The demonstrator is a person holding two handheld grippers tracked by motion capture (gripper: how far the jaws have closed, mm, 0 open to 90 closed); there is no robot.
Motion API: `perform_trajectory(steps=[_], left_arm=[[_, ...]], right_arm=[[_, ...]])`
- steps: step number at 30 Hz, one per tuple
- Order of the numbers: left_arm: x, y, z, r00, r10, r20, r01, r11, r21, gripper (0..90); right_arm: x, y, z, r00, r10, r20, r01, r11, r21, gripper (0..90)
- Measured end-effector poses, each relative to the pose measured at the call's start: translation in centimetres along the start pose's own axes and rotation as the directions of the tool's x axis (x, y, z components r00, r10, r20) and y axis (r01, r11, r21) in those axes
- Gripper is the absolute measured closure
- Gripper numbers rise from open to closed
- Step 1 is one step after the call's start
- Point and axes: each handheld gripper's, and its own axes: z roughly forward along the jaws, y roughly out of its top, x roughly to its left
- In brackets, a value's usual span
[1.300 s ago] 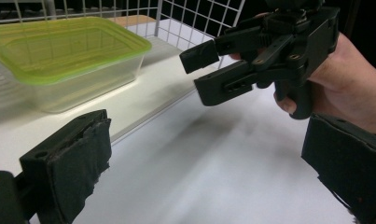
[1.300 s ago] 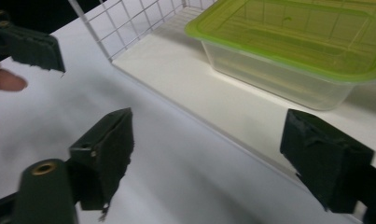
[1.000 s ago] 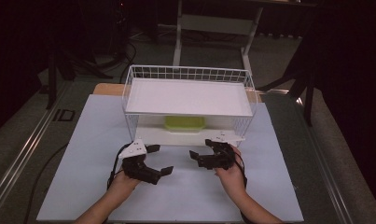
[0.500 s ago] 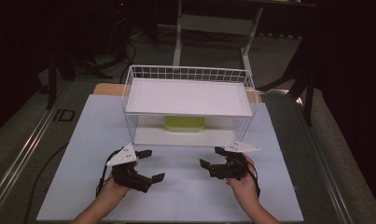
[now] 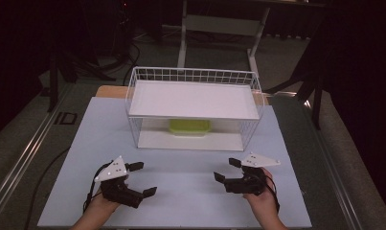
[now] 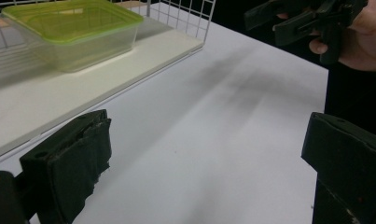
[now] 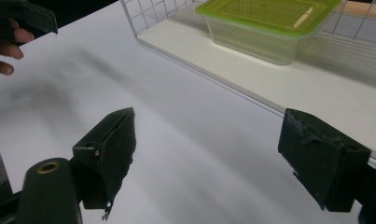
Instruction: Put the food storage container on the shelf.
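A clear plastic box with a green lid [image 5: 189, 127] [image 6: 71, 32] [image 7: 267, 23] sits on the lower shelf of a white wire rack [image 5: 193, 76]. My left gripper [image 5: 142, 178] [image 6: 202, 170] rests low over the white table sheet [image 5: 181, 177] at the front left, open and empty. At the front right my right gripper [image 5: 227, 168] [image 7: 223, 156] is also open with nothing between its jaws. Both point inward toward each other, well in front of the rack. The right gripper [image 6: 293, 21] also appears far off in the left gripper view.
The rack's upper shelf [image 5: 193, 98] is a bare white board with a wire rim. A grey floor with a metal rail [image 5: 23, 143] runs left of the table. Dark stands and cables [image 5: 66, 52] are behind the table.
Both hands have drawn back toward the table's front edge and spread apart, away from the rack. The jaws stay open.
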Motion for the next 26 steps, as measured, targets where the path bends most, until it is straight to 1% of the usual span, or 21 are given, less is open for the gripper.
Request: perform_trajectory(steps=[2, 3, 5, 6, 8, 12, 14, 16, 17, 18, 20, 22, 24, 26], left_arm=[[-0.1, -0.3, -0.1, 1.0000, 0.002, -0.002, -0.002, 1.0000, 0.002, 2.3], [-0.2, -0.4, -0.1, 1.0000, 0.006, -0.002, -0.006, 1.0000, 0.006, 2.3], [-0.3, -0.6, -0.1, 0.9999, 0.015, -0.001, -0.015, 0.9998, 0.010, 2.3], [-0.4, -0.7, -0.1, 0.9998, 0.018, 0.001, -0.018, 0.9998, 0.012, 2.3], [-0.4, -0.8, -0.1, 0.9998, 0.016, 0.006, -0.016, 0.9998, 0.012, 2.3], [-0.5, -1.2, 0.0, 0.9999, 0.011, 0.004, -0.011, 0.9999, 0.008, 2.3], [-0.4, -1.4, 0.0, 0.9999, 0.017, 0.002, -0.017, 0.9999, 0.002, 2.3], [-0.3, -1.5, 0.0, 0.9999, 0.016, 0.003, -0.016, 0.9998, -0.009, 2.3], [-0.2, -1.5, 0.0, 0.9998, 0.019, 0.000, -0.019, 0.9998, -0.009, 2.3], [-0.1, -1.6, 0.0, 0.9997, 0.023, -0.007, -0.023, 0.9997, -0.011, 2.3], [0.0, -1.8, -0.1, 0.9996, 0.023, -0.017, -0.024, 0.9996, -0.017, 2.3], [0.1, -1.9, -0.2, 0.9994, 0.028, -0.022, -0.028, 0.9994, -0.018, 2.3], [0.2, -2.0, -0.3, 0.9994, 0.026, -0.024, -0.027, 0.9994, -0.023, 2.3], [0.3, -2.1, -0.3, 0.9992, 0.030, -0.027, -0.030, 0.9994, -0.018, 2.3]], right_arm=[[-0.1, -0.3, -0.2, 0.9998, -0.014, -0.013, 0.014, 0.9998, 0.016, 18.4], [-0.2, -0.5, -0.4, 0.9996, -0.025, -0.012, 0.025, 0.9995, 0.018, 18.4], [-0.3, -0.8, -0.5, 0.9987, -0.039, -0.031, 0.040, 0.9987, 0.032, 17.3], [-0.4, -1.0, -0.5, 0.9982, -0.049, -0.034, 0.051, 0.9979, 0.041, 17.3], [-0.6, -1.5, -0.7, 0.9974, -0.047, -0.054, 0.049, 0.9978, 0.045, 17.3], [-0.9, -2.3, -0.7, 0.9974, -0.050, -0.053, 0.052, 0.9973, 0.051, 17.2], [-1.1, -2.7, -0.6, 0.9973, -0.053, -0.051, 0.056, 0.9973, 0.049, 17.3], [-1.4, -3.1, -0.6, 0.9975, -0.042, -0.057, 0.044, 0.9986, 0.031, 17.3], [-1.6, -3.4, -0.4, 0.9975, -0.042, -0.057, 0.044, 0.9985, 0.032, 17.3], [-1.8, -3.6, -0.4, 0.9979, -0.046, -0.047, 0.047, 0.9982, 0.037, 17.3], [-2.1, -3.9, -0.3, 0.9982, -0.027, -0.053, 0.030, 0.9985, 0.045, 17.3], [-2.4, -4.2, -0.2, 0.9988, -0.032, -0.038, 0.034, 0.9980, 0.053, 17.4], [-2.6, -4.3, -0.3, 0.9991, -0.019, -0.039, 0.021, 0.9984, 0.053, 17.4], [-2.7, -4.4, -0.4, 0.9992, -0.016, -0.036, 0.018, 0.9982, 0.056, 17.4]])
